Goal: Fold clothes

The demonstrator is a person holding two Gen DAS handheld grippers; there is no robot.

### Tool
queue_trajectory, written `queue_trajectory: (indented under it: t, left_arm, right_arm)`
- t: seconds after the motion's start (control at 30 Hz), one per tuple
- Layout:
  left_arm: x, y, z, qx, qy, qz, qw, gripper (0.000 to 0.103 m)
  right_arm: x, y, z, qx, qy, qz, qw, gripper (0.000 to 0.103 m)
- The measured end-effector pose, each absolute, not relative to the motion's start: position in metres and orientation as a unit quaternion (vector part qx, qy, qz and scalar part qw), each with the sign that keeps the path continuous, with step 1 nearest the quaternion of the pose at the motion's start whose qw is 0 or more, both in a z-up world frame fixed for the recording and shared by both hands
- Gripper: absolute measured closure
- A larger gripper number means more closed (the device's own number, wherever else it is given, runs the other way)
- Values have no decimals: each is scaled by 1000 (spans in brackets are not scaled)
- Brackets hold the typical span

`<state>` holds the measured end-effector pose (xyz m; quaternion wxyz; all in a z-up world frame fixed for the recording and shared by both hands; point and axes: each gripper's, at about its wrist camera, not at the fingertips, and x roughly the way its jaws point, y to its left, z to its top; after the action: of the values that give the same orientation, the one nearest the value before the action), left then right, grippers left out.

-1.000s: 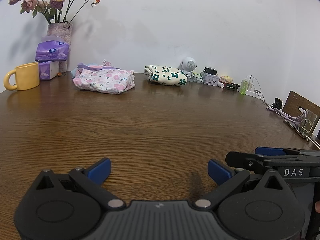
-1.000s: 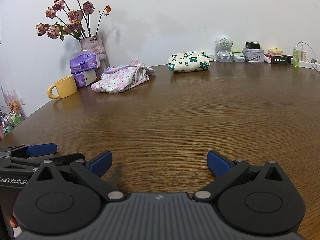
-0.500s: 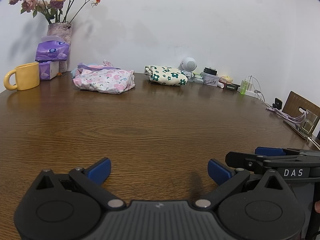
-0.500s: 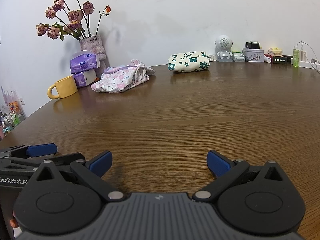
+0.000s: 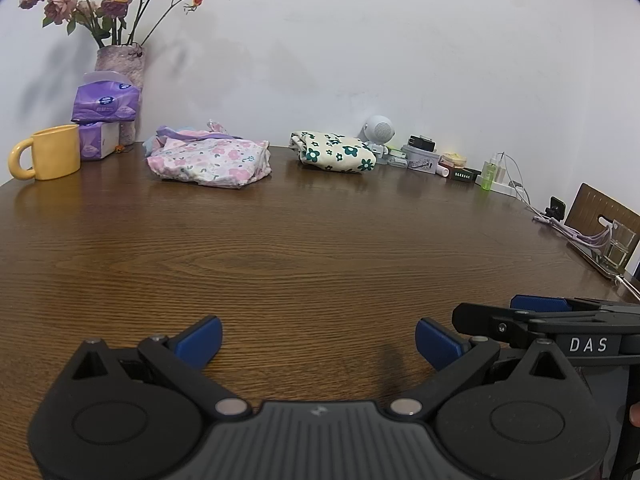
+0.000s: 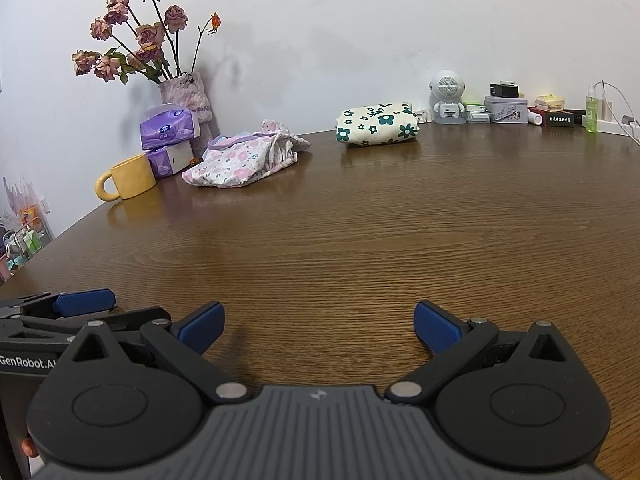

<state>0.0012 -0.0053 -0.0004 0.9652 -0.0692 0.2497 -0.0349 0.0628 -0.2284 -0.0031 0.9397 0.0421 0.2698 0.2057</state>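
Clothes first: there are two bundles at the far edge of the worktop (image 5: pixel 320 248), near the wall. The pink floral garment (image 5: pixel 210 162) is the bigger, looser heap, crumpled next to the yellow mug (image 5: pixel 50 158) and tissue packs (image 5: pixel 105 100). The cream one with green flowers (image 5: pixel 334 156) looks already folded into a neat packet, sitting just beside the little white robot figure (image 6: pixel 447 98).

So my read is I'm at the very start of a fold, with nothing picked up yet. Both tools are parked low over the bare near side of the wood, well apart from either bundle. The left hand-held gripper (image 5: pixel 318 338) has its jaws spread wide with nothing between them, and so does the right hand-held gripper (image 6: pixel 318 326); they sit side by side.

Next move, I reckon: reach across to the pink heap, pinch an edge, and drag it to the bare middle so I can spread it flat. It's floppy fabric, so I'd want both grippers on it.
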Motion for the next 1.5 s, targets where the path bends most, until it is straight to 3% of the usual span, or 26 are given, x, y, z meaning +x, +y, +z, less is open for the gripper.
queue_trajectory:
  t: [0.67,0.83,1.07,1.5]
  left_arm:
    - [14,2,12,-90,280,-48,955,0]
    - [29,15,43,-96,258,-26,961,0]
    - [75,37,84,-117,260,3,958,0]
    - [135,58,114,-131,291,36,947,0]
  right_arm:
    - [77,-225,3,42,295,219,929,0]
    - [101,-230,30,85,290,248,920,0]
    - [147,-217,72,53,276,226,933,0]
    - [214,-186,105,44,286,206,935,0]
